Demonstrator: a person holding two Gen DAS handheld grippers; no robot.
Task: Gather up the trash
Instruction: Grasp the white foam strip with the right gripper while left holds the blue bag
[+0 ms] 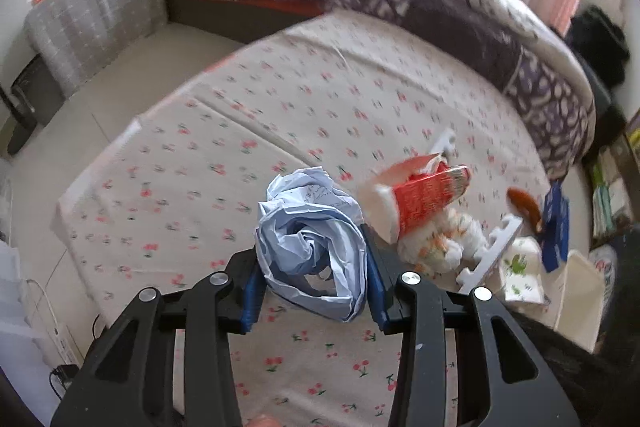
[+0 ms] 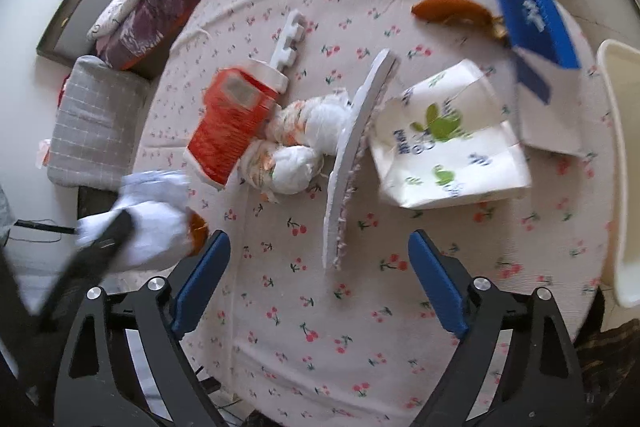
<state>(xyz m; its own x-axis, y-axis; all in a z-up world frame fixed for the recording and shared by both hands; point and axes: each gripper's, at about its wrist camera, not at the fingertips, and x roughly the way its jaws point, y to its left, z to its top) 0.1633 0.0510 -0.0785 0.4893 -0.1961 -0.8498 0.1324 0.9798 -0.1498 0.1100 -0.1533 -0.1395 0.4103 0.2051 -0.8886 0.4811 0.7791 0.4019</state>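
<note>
Item: crumpled pale-blue paper, pick-up step in hand.

Left wrist view: left tongs gripped the paper at lower centre of the frame, above the cherry-print bed sheet; wad roughly round, slight long axis running up the frame. Right wrist view: right tongs stood wide apart and empty, lower centre; foam strip lay ahead, long axis up-frame, tip leaning right. Likely next: carrying the paper to the white bin, right edge.

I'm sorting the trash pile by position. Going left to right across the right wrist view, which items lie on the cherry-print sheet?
Crumpled pale-blue paper held by the left gripper → red carton → curved white foam strip → white tissue pack with green leaves → white bin's rim.
</note>
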